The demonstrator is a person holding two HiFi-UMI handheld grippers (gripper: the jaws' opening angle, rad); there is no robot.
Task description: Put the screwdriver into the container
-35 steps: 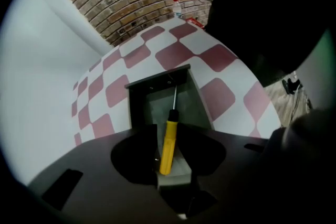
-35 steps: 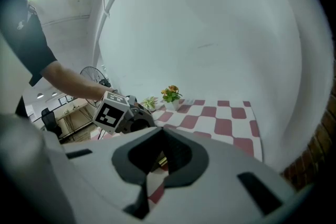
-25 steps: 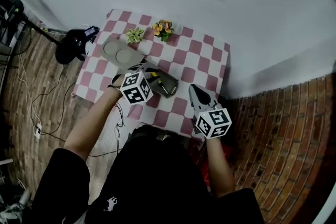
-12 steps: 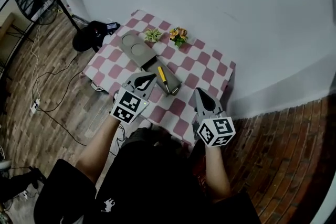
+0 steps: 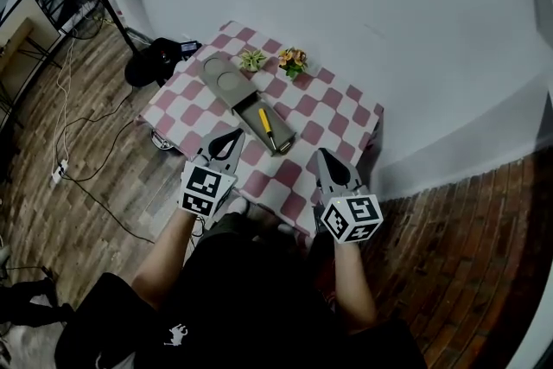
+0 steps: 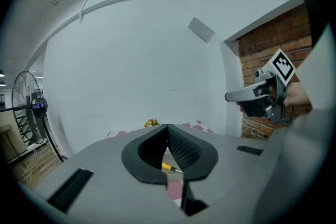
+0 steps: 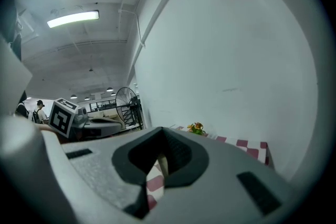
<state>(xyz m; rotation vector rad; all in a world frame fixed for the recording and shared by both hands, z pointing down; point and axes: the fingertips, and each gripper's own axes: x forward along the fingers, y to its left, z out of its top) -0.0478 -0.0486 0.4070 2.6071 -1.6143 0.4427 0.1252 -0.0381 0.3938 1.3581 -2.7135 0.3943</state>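
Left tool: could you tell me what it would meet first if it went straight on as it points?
Probably the white wall behind the table, after passing over the container; depth is unclear.

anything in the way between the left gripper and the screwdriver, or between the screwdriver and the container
Nothing visible stands in the way. The screwdriver already lies inside the open container. Only bare checked tablecloth lies between it and the left gripper, which is shut and empty.

Free passage over the bare right half of the table (image 5: 333, 118), blocked at the far edge by two plants (image 5: 292, 60) against the wall (image 5: 363, 4), at left by the container (image 5: 280, 130) and lid (image 5: 221, 82).
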